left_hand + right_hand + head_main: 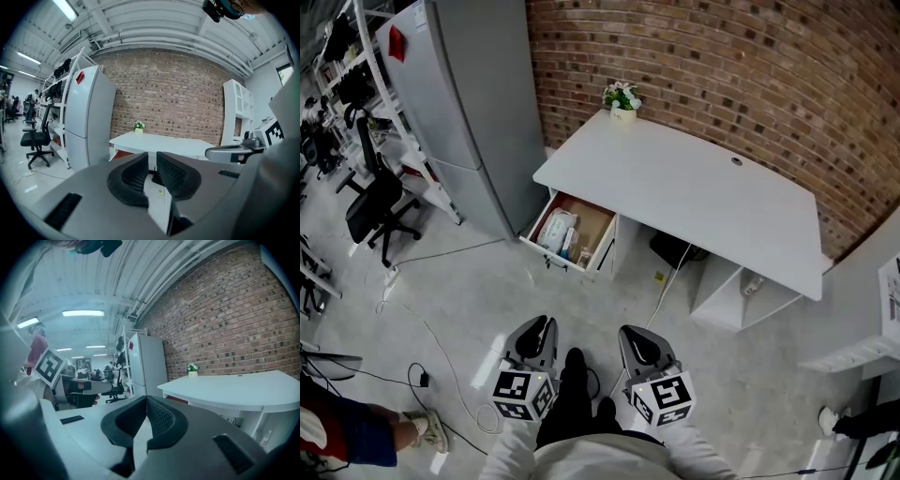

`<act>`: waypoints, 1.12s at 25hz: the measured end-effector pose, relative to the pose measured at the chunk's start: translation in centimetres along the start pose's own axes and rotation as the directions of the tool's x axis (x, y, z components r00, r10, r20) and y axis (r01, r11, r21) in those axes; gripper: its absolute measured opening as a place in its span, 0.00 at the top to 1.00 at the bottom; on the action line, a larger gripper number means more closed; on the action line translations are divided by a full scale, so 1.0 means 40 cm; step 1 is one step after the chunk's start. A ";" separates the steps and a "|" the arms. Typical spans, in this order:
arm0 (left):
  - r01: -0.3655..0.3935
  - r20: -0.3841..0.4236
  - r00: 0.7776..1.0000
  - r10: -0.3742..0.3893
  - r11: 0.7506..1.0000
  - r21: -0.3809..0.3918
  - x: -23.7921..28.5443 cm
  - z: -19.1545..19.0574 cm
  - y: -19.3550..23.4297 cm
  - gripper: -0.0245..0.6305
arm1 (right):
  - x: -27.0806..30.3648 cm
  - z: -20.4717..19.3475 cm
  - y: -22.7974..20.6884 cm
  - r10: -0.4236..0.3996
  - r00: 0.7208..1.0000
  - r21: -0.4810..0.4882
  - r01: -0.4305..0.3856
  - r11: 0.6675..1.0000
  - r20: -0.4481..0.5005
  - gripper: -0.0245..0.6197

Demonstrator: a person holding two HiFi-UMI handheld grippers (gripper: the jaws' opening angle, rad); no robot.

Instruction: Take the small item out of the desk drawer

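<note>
The white table (694, 187) stood against the brick wall, its drawer (602, 246) pulled open at the left end with the small items (558, 231) lying inside. Both grippers hung well short of it above the floor. The left gripper (546, 323) had its fingers slightly spread with nothing between them; the right gripper (630, 333) had its fingers pressed together at the tips, empty.
</note>
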State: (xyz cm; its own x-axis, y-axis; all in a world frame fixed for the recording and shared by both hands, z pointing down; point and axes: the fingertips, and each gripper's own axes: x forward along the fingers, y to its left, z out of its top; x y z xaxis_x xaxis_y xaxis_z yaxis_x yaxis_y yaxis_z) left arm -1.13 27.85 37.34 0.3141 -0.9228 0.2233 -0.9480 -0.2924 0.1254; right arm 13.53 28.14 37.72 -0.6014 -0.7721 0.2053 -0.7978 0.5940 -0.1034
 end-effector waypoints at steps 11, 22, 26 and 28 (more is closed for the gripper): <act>0.019 -0.029 0.999 -0.019 1.000 0.001 0.186 0.028 0.111 0.78 | 0.177 0.039 -0.070 -0.010 1.000 -0.004 0.010 1.000 -0.015 0.92; 0.076 -0.063 0.995 -0.075 0.997 0.017 0.428 0.066 0.272 0.75 | 0.438 0.085 -0.149 -0.045 0.999 0.002 0.045 0.999 -0.028 0.92; 0.089 -0.080 0.993 -0.088 0.996 0.010 0.497 0.068 0.322 0.74 | 0.517 0.100 -0.173 -0.059 0.998 0.000 0.059 0.998 -0.034 0.92; 0.097 -0.086 0.992 -0.095 0.995 0.010 0.526 0.075 0.345 0.73 | 0.555 0.115 -0.182 -0.064 0.997 -0.004 0.064 0.998 -0.033 0.92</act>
State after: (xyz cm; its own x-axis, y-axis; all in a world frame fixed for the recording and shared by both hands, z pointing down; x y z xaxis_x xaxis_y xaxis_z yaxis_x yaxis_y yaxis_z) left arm -7.76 3.64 40.87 0.4063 -0.8657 0.2923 -0.9137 -0.3827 0.1367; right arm 5.79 5.66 38.56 -0.5477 -0.8005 0.2434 -0.8343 0.5445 -0.0862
